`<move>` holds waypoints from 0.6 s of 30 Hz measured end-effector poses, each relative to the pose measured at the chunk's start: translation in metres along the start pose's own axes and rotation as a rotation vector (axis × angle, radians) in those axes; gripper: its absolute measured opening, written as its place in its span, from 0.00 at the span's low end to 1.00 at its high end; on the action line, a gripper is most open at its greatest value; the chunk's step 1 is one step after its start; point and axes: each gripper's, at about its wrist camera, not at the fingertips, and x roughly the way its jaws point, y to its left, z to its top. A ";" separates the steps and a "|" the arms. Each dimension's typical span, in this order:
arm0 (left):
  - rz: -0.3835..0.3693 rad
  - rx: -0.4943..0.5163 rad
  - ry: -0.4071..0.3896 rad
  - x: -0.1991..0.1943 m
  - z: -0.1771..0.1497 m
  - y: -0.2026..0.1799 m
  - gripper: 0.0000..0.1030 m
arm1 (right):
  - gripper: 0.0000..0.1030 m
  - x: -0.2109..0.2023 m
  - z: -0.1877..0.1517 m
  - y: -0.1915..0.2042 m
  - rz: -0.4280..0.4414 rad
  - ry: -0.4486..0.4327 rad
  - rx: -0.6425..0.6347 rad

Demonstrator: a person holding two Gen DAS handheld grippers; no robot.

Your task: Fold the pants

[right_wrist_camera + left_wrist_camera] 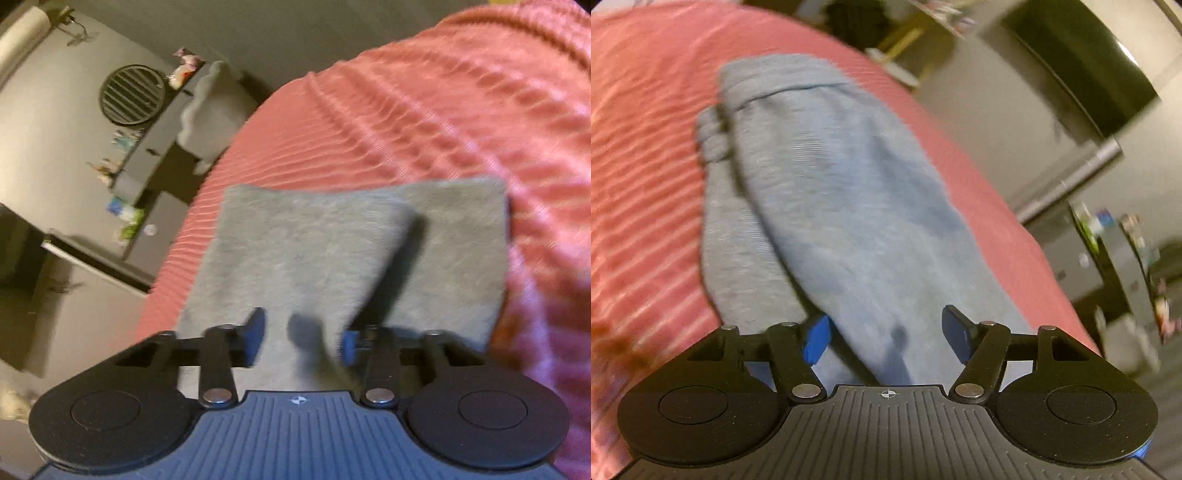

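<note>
Grey-blue sweatpants lie on a pink ribbed bedspread, the legs folded over each other, with the waistband at the far end. My left gripper stands open just above the near end of the pants, its blue pads on either side of a raised fold. In the right wrist view the pants look grey, with one layer lifted into a ridge. My right gripper stands open over that near edge, and the cloth runs between the fingers. Both views are blurred.
The bedspread drops off at the bed's edge toward the room. Beyond it are a grey cabinet with small items, a round black fan and a dark wall screen.
</note>
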 end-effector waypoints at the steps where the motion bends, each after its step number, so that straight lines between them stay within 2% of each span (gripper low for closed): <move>1: -0.017 -0.036 -0.004 0.001 0.001 0.008 0.67 | 0.43 0.001 -0.002 0.003 0.016 0.011 0.007; 2: -0.019 -0.057 -0.006 0.003 0.003 0.014 0.64 | 0.43 0.001 -0.004 0.002 0.033 0.014 0.009; 3: -0.015 -0.057 -0.010 0.002 0.004 0.020 0.57 | 0.42 0.001 -0.003 0.001 0.036 0.012 0.003; 4: -0.014 -0.051 -0.017 0.002 0.006 0.023 0.52 | 0.29 0.001 -0.003 0.000 0.030 0.011 -0.007; 6: -0.019 -0.065 -0.030 0.001 0.009 0.029 0.48 | 0.08 0.001 -0.003 -0.002 0.005 0.004 -0.019; 7: -0.026 -0.074 -0.038 0.000 0.010 0.034 0.47 | 0.06 -0.002 -0.008 -0.004 -0.011 -0.005 -0.012; 9: -0.019 -0.079 -0.047 -0.003 0.012 0.046 0.42 | 0.06 -0.011 -0.011 -0.005 -0.031 -0.056 -0.012; 11: -0.017 -0.067 -0.050 -0.001 0.010 0.045 0.43 | 0.08 -0.015 -0.011 -0.004 0.002 -0.066 -0.016; 13: -0.019 -0.061 -0.050 0.005 0.009 0.041 0.47 | 0.12 -0.012 -0.012 -0.004 0.025 -0.029 -0.001; 15: -0.038 -0.063 -0.037 0.013 0.007 0.034 0.49 | 0.13 -0.007 -0.013 -0.005 0.004 0.018 -0.001; 17: -0.053 -0.075 -0.026 0.021 0.008 0.027 0.41 | 0.13 -0.007 -0.014 -0.006 0.004 0.035 -0.001; 18: -0.063 -0.086 -0.018 0.022 0.009 0.029 0.30 | 0.13 -0.008 -0.012 -0.007 0.008 0.037 0.009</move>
